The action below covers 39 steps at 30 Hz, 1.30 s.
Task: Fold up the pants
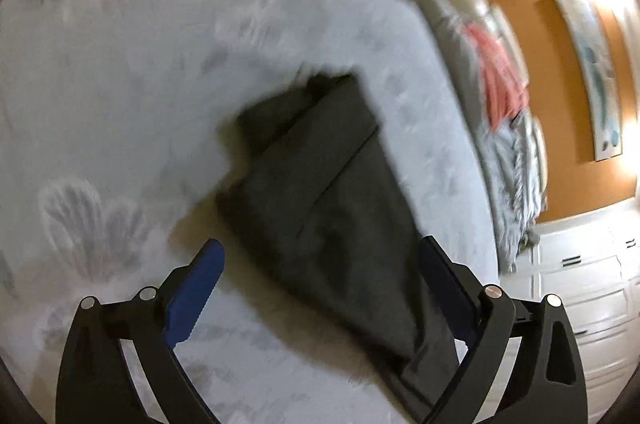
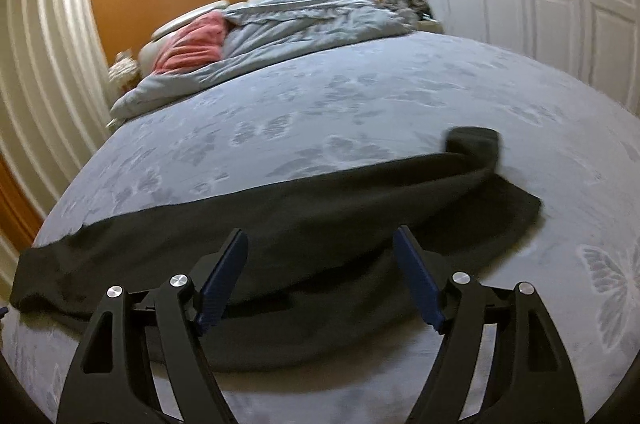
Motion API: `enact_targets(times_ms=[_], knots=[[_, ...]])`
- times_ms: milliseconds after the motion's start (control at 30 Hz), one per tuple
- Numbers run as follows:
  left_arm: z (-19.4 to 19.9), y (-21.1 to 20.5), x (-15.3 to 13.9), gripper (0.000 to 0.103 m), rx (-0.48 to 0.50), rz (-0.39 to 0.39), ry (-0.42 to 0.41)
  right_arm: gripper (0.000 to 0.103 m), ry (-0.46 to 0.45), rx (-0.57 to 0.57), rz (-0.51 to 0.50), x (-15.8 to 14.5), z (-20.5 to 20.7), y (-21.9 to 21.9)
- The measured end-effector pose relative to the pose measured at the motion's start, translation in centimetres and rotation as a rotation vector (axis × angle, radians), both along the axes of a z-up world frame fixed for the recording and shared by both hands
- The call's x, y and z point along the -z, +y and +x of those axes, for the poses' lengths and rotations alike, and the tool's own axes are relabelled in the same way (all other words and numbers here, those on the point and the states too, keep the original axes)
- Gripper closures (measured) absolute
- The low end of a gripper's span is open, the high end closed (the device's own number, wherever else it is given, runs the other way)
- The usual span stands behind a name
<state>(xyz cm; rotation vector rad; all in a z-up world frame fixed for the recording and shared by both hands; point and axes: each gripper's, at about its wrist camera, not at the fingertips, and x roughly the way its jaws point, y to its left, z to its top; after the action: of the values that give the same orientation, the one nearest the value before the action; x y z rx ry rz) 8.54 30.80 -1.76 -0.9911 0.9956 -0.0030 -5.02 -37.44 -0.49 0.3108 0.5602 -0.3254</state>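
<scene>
Left gripper point(image 1: 320, 284): jaws spread wide, nothing pinched | dark pants point(image 1: 320, 192): between its fingers, long axis toward 11 o'clock, flat on grey bedsheet point(image 1: 120, 84) | right gripper point(image 2: 320, 276): jaws apart, empty; pants point(image 2: 280, 224) at 12 o'clock, lying crosswise, 9 to 3.

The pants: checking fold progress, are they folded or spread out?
Folded lengthwise at least: the pants lie as one long dark strip on the bed, layers overlapping. No crosswise fold shows.
</scene>
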Motion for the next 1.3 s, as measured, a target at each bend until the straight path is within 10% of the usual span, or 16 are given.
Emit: enact_targets(times_ms=[167,200,267,400,600,667,767,1000,1233,1300], knots=[[2.3,-0.3,3.5,0.021,-0.005,-0.115,0.089,0.024,0.002,-0.068,-0.038,0.0,1.9,3.4],[2.7,-0.2,3.0,0.059,0.002,-0.12,0.047,0.024,0.0,-0.074,-0.047,0.0,2.2,3.9],[3.4,-0.3,-0.1,0.093,0.052,-0.114,-0.07,0.024,-0.013,-0.072,-0.072,-0.1,2.3,4.6],[3.2,-0.1,-6.7,0.094,0.059,-0.02,-0.329,0.024,-0.038,-0.063,-0.112,-0.5,1.9,4.9],[5.0,-0.3,1.7,0.09,-0.037,0.104,0.06,0.024,0.032,0.043,-0.076,-0.2,1.3,1.6],[4.3,-0.7,1.3,0.079,-0.044,0.117,0.051,0.023,0.041,0.127,-0.055,-0.8,0.1,-1.1],[4.2,-1.5,0.0,0.028,-0.032,0.164,0.036,0.023,0.048,0.256,-0.015,-1.1,-1.9,-5.3],[5.4,-1.0,1.8,0.02,-0.088,0.149,0.063,0.023,0.064,0.462,0.095,0.3,-5.9,-14.3],[6.3,-3.0,2.3,0.018,-0.067,0.168,-0.002,0.023,0.066,0.33,0.236,2.2,-1.6,-17.7],[6.6,-3.1,2.3,0.021,-0.056,0.196,-0.004,0.037,0.141,0.312,0.23,3.4,1.1,-18.6]])
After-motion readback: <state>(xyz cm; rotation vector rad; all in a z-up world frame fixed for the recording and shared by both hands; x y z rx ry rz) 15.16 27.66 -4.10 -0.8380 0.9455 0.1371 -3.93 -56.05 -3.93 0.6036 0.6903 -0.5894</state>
